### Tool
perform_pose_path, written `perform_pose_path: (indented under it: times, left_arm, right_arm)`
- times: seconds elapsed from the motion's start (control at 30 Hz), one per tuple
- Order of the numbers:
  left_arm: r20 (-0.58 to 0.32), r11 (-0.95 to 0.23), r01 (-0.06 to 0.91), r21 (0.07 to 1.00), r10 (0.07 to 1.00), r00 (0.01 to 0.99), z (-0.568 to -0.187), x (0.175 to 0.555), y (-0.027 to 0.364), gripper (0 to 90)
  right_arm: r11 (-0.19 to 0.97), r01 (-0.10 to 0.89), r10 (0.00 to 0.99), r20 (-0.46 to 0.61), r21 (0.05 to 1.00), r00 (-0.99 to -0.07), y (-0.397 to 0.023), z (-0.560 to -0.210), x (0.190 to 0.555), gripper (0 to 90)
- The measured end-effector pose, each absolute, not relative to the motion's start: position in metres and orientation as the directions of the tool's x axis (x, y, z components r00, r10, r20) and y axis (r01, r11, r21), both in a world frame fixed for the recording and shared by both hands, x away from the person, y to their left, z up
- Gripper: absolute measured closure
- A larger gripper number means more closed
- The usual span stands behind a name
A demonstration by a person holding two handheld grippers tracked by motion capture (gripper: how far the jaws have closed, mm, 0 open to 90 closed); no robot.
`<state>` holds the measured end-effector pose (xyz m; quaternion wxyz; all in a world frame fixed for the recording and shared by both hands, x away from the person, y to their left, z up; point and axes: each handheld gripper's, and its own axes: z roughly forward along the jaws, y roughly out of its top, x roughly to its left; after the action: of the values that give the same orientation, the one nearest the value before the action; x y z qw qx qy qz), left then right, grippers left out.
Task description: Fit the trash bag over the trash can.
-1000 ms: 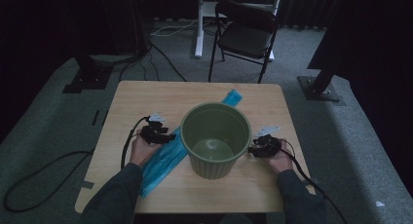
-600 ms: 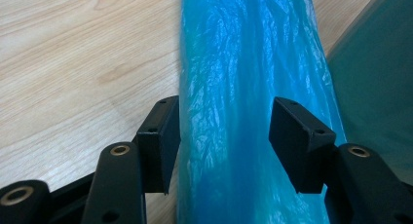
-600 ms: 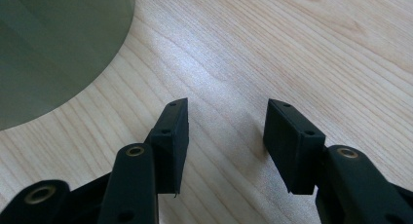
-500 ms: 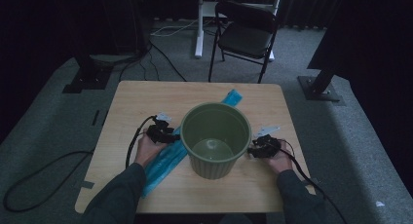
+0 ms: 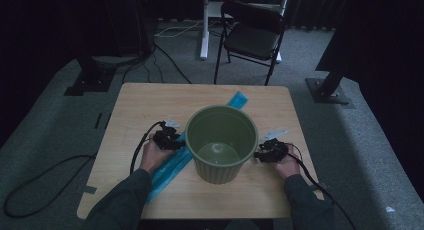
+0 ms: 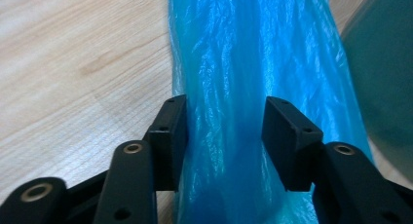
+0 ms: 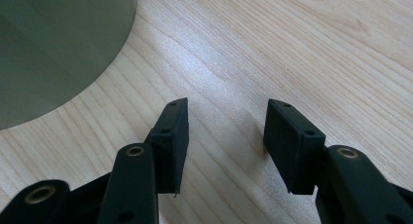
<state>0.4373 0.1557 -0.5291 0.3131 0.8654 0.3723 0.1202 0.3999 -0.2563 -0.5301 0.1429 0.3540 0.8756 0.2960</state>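
Bench (image 5: 130, 105): pale wood, centre of the high view; it carries everything in play.
Bin (image 5: 221, 142): a green ribbed bin stands upright at mid-bench between the two hands, mouth open and empty, likely waiting for a liner.
Blue bag (image 5: 167, 165): a folded blue plastic bag lies flat as a long diagonal strip, running from the lower left under the bin's side to the upper right behind it.
Left hand-held gripper (image 6: 224, 134): low over the blue bag just left of the bin; its jaws have just been closing, the plastic lies between them, the pads not yet pressing.
Right hand-held gripper (image 7: 226, 136): right of the bin, jaws apart over bare wood, holding nothing, seemingly waiting.
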Motion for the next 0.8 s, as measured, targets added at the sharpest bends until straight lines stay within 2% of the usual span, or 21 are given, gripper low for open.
perform_pose_path:
  times: [0.07,0.23,0.4,0.53,0.63,0.7,0.73,0.8]
  left_arm:
    - [0.003,-0.544,0.559,0.626,0.718,0.696,-0.529,0.435,0.154,55.0]
    - [0.005,-0.537,0.562,0.629,0.726,0.687,-0.529,0.432,0.155,59.3]
    - [-0.008,-0.517,0.58,0.629,0.742,0.67,-0.528,0.431,0.159,73.2]
    - [-0.058,-0.489,0.603,0.63,0.745,0.664,-0.529,0.431,0.161,86.8]
    - [-0.076,-0.488,0.615,0.62,0.743,0.665,-0.527,0.432,0.161,88.8]
    - [-0.107,-0.472,0.625,0.622,0.739,0.665,-0.525,0.433,0.164,88.9]
    - [-0.152,-0.433,0.635,0.64,0.738,0.657,-0.521,0.432,0.17,88.9]
    - [-0.163,-0.422,0.635,0.647,0.737,0.656,-0.518,0.432,0.173,89.0]
  right_arm:
    - [0.571,0.538,0.705,-0.035,0.62,-0.708,-0.256,-0.53,0.4,50.8]
    - [0.568,0.541,0.707,-0.031,0.62,-0.707,-0.256,-0.53,0.399,50.9]
    - [0.569,0.541,0.704,-0.028,0.619,-0.709,-0.256,-0.53,0.399,51.0]
    - [0.569,0.54,0.702,-0.023,0.62,-0.712,-0.256,-0.53,0.399,53.0]
    - [0.569,0.539,0.699,-0.02,0.62,-0.715,-0.256,-0.53,0.399,54.8]
    - [0.573,0.536,0.694,-0.018,0.62,-0.72,-0.255,-0.53,0.399,57.8]
    - [0.581,0.533,0.689,-0.024,0.616,-0.724,-0.254,-0.529,0.398,60.3]
    - [0.579,0.529,0.684,-0.016,0.621,-0.73,-0.253,-0.528,0.398,62.1]
